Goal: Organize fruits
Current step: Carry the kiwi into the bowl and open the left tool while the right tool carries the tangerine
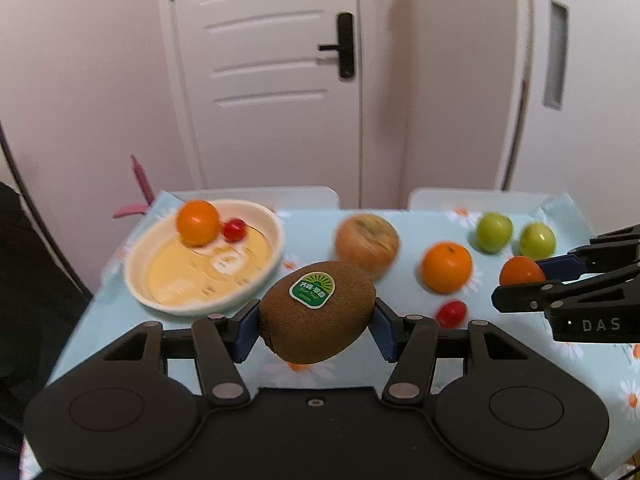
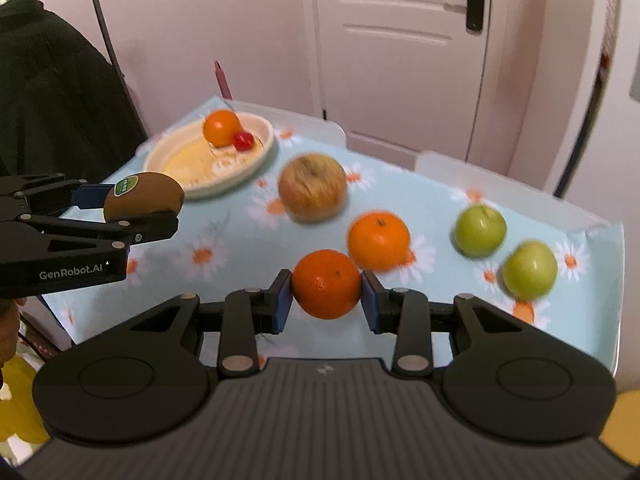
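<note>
The left gripper (image 1: 316, 330) is closed across the ends of a kiwi (image 1: 317, 317), held clear above the cloth, while the right gripper (image 2: 326, 300) pinches a dark orange (image 2: 326, 284) at its sides, also lifted. Both loads are round and held only by narrow blue pads (image 2: 282, 300), so a quick swing or a loosened squeeze could let either roll out; the kiwi's fuzzy skin probably holds better than the orange's smooth peel. The bowl (image 1: 256, 288), already holding an orange and a cherry tomato (image 1: 234, 230), sits near the table's far-left corner, and its sloped rim could tip a carelessly dropped fruit onto the cloth. An apple (image 2: 313, 188), a second orange (image 2: 378, 240), two green fruits (image 2: 480, 231) and a loose tomato (image 1: 451, 313) lie spread rightward. Open cloth between kiwi and bowl gives the left tool room.
</note>
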`<state>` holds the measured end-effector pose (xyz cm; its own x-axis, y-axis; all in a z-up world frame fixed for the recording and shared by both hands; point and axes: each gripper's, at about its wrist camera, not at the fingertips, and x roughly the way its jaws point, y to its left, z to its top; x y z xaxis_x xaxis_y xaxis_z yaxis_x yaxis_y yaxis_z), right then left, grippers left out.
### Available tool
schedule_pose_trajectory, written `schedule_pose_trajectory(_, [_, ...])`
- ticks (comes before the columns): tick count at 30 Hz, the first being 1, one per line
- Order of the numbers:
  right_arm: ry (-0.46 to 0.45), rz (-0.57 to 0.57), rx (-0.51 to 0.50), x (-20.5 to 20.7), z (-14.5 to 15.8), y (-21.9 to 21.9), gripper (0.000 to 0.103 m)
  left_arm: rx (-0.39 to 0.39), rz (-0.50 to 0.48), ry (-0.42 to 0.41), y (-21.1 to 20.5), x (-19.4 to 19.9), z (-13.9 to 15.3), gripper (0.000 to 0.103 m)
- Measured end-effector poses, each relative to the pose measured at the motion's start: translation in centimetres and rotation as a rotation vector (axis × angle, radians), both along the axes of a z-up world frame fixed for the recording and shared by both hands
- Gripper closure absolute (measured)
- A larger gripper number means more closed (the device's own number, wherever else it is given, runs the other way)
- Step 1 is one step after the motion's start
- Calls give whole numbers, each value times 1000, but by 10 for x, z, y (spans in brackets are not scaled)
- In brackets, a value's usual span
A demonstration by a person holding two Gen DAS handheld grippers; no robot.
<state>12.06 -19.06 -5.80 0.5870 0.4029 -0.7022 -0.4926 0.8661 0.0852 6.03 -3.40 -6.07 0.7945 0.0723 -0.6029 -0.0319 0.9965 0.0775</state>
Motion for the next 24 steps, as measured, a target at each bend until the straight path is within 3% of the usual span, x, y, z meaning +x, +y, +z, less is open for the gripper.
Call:
schedule_pose_trajectory(13, [-20,-24,36,43,34,81,52,22,20,-37,85,35,41,42])
schedule_pose_trajectory(24, [6,-101,34,94,23,156,52,45,-32,-8,154,87,28,42])
